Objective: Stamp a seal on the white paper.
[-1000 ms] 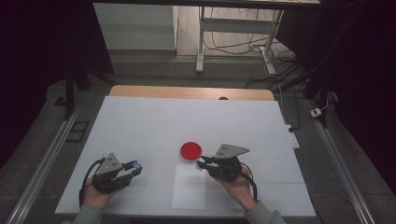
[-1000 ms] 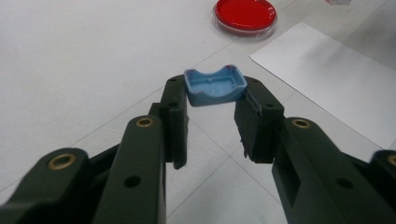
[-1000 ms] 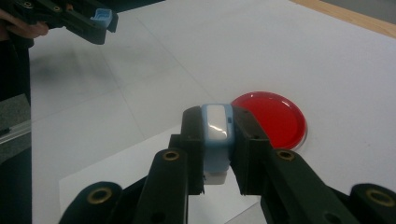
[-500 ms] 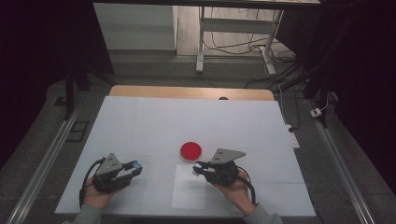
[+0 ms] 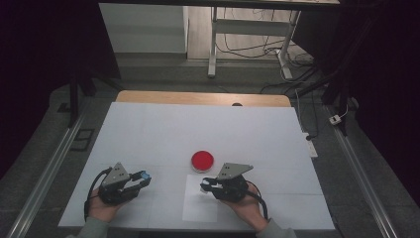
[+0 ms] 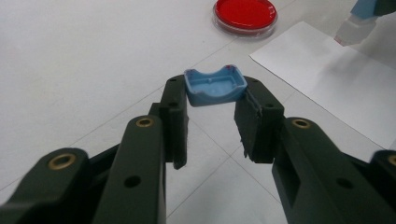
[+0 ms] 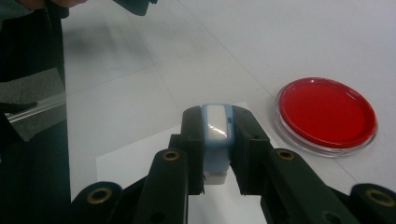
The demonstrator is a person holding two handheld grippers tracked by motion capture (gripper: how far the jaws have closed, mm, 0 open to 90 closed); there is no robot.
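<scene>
A small blue plastic cap sat clamped at the left gripper's jaw tips above the white table, while the right gripper squeezed a pale blue-and-white stamp-like block over a white paper sheet, near a round red-filled clear dish.

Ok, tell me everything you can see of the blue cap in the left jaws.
The blue cap is a small light-blue piece, plastic by its look, roughly rectangular with rounded corners and hollow inside. Its open side faces the left gripper's camera, showing a smooth inner floor, a raised rim that dips at the top edge, and faint reddish specks on the rim. The left gripper pinches it by its two short sides at the jaw tips, holding it clear above the white table. Nothing else touches it. In the high view it shows as a blue spot.
</scene>
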